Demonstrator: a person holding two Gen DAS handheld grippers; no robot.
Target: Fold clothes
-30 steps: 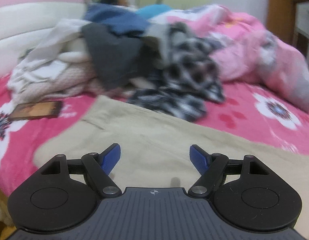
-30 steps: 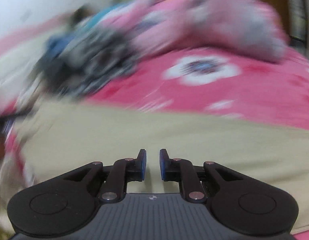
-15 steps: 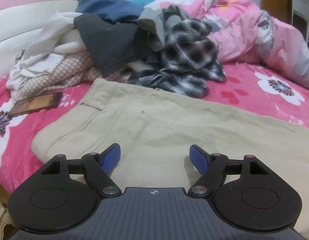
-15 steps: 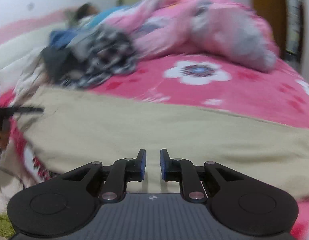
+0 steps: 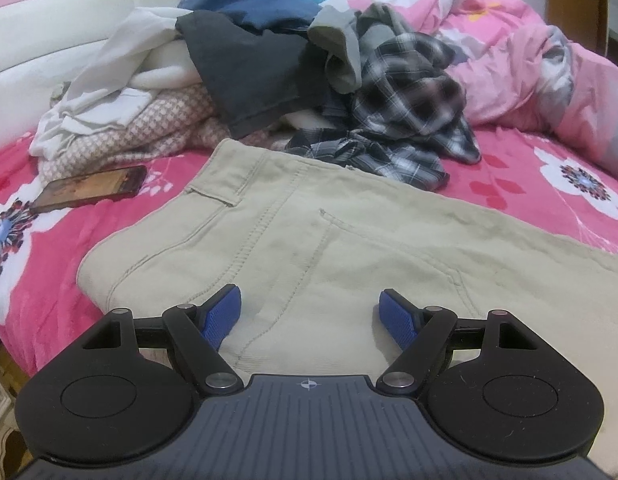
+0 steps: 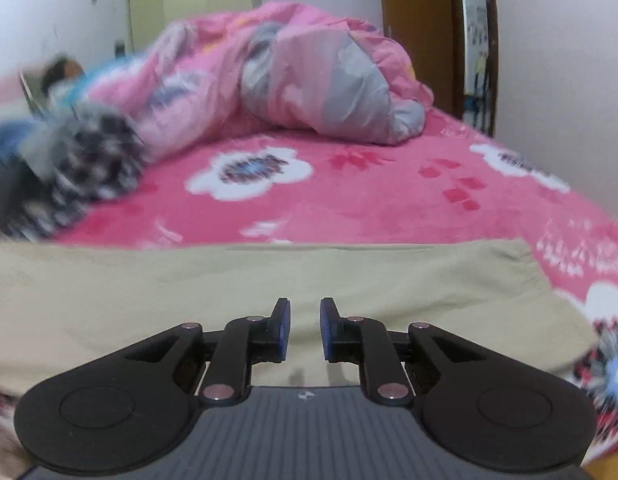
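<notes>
Hovering, left gripper (image 5: 310, 312): jaws wide, empty, above the khaki trousers (image 5: 333, 248).
Right gripper (image 6: 304, 328): narrow gap, just opening slightly, empty.
Trousers: flat on pink bedspread (image 6: 349, 200).
Risk: pinching both layers; plaid shirt (image 5: 405, 100) snagging.

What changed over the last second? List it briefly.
The right gripper swung toward the hem end of the beige trousers, its jaws just opening slightly, nothing between them. The left gripper came closer to the waistband, open and empty. The trousers, clothes pile and phone stayed put.
</notes>
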